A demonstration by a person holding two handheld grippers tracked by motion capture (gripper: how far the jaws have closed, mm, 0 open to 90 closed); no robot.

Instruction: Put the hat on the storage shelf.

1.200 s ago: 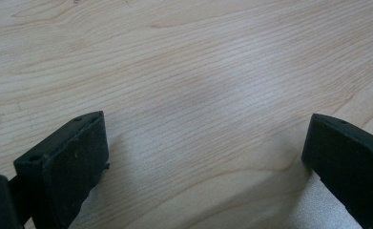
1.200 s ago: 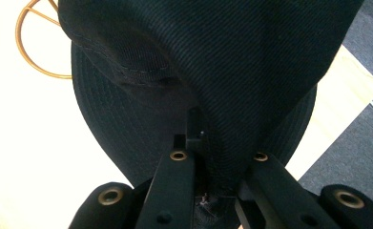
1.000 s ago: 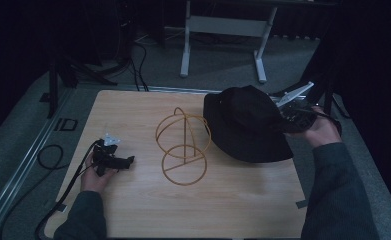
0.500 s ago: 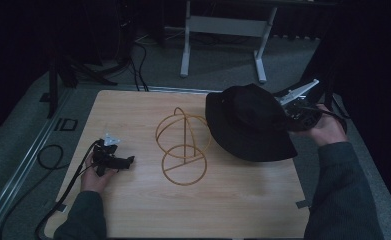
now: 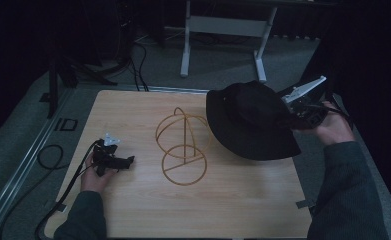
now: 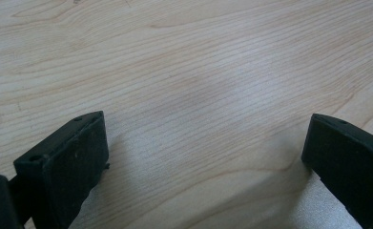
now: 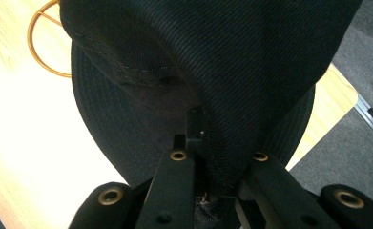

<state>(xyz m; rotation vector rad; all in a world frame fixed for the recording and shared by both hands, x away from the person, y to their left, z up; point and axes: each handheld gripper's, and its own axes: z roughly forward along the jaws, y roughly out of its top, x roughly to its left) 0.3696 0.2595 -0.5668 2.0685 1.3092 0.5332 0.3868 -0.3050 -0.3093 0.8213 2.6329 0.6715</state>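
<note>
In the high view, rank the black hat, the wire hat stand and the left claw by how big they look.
1. Black hat, largest.
2. Wire hat stand, clearly smaller in spread.
3. Left claw, smallest.
The hat is lifted by the right claw, nearer the camera, so it may look oversized.

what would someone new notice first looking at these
The black hat, pinched by the right gripper and hanging over the table's right side. Next to it, at the middle of the wooden table, stands a golden wire stand. The left gripper rests on the wood at the left, jaws open with nothing between them.
</note>
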